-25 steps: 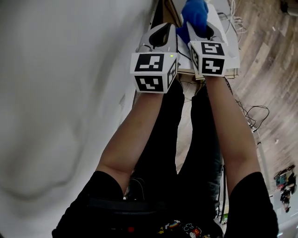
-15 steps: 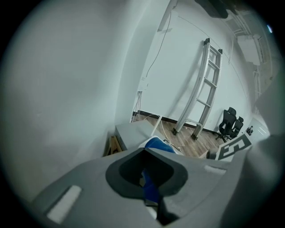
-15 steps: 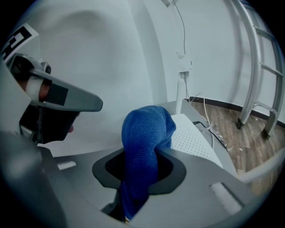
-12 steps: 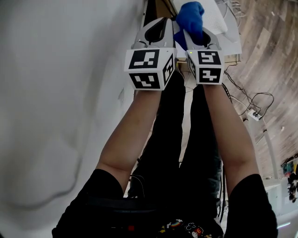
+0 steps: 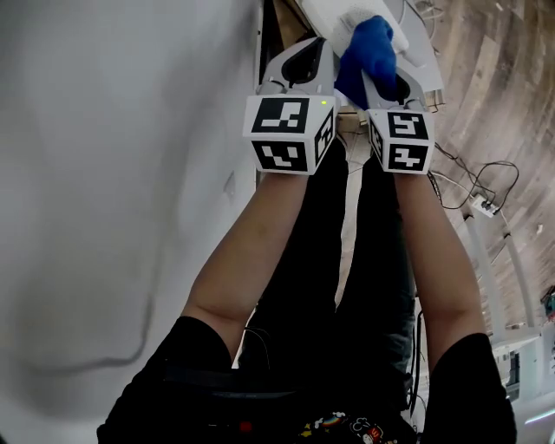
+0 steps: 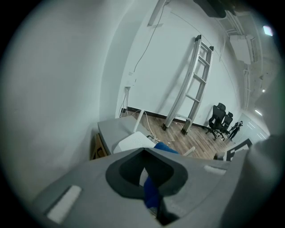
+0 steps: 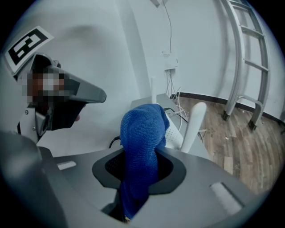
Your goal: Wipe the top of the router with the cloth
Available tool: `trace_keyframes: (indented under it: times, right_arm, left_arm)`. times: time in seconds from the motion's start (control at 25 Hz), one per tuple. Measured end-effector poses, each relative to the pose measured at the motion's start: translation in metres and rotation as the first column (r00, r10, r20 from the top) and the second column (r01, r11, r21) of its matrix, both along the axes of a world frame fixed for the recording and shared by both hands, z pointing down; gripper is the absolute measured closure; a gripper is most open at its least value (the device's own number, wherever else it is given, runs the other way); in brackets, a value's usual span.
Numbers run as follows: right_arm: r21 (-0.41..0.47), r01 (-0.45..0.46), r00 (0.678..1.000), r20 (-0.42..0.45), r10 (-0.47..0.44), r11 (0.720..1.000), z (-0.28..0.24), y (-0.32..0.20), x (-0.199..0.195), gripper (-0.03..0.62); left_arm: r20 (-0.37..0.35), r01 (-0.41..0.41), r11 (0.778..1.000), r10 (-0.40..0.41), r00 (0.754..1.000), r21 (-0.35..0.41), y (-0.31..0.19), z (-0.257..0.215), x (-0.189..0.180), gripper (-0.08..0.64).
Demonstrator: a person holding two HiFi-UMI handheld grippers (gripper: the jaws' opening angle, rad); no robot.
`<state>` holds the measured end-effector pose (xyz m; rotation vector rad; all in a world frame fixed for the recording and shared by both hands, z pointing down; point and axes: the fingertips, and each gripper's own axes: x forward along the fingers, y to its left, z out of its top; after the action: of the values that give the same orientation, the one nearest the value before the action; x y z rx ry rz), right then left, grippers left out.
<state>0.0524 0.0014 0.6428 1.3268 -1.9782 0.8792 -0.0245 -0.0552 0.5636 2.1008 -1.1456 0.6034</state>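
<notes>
The blue cloth is bunched up and stands out of my right gripper, which is shut on it. In the right gripper view the cloth rises through the jaw opening in front of the white router and its upright antenna. The router lies on a grey table top against the wall. My left gripper hovers close beside the right one, above the router, jaws closed. A sliver of blue cloth shows in its jaw opening.
A white wall fills the left side. A metal ladder leans on the far wall, with office chairs beyond. Cables and a power strip lie on the wooden floor to the right of the table. The person's legs stand below the grippers.
Both grippers stayed side by side. The right gripper with the cloth slid a little to the right and toward me over the router; the head view shifted.
</notes>
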Motion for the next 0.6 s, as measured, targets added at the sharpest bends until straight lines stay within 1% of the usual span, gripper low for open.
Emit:
trace_keyframes:
  times: [0.12,0.24,0.44,0.6]
  right_arm:
    - [-0.003,-0.021,1.000,-0.002,0.021,1.000,-0.005,-0.003,0.008,0.469]
    - [0.003,-0.033,0.999,-0.008,0.033,0.999,-0.007,-0.010,0.003,0.469]
    - [0.015,-0.050,0.999,-0.013,0.051,0.999,-0.009,-0.029,-0.013,0.469]
    - [0.013,-0.068,0.998,-0.011,0.068,0.998,-0.004,-0.050,-0.027,0.469]
  left_arm:
    - [-0.021,-0.016,1.000,0.015,1.000,-0.003,0.004,-0.003,0.011,0.560]
    - [-0.029,-0.020,1.000,0.020,0.999,-0.001,0.006,-0.004,0.010,0.560]
    - [-0.013,-0.002,1.000,0.002,1.000,-0.019,0.001,0.001,-0.010,0.560]
    - [0.029,0.029,0.999,-0.028,0.999,-0.034,-0.013,0.016,-0.035,0.560]
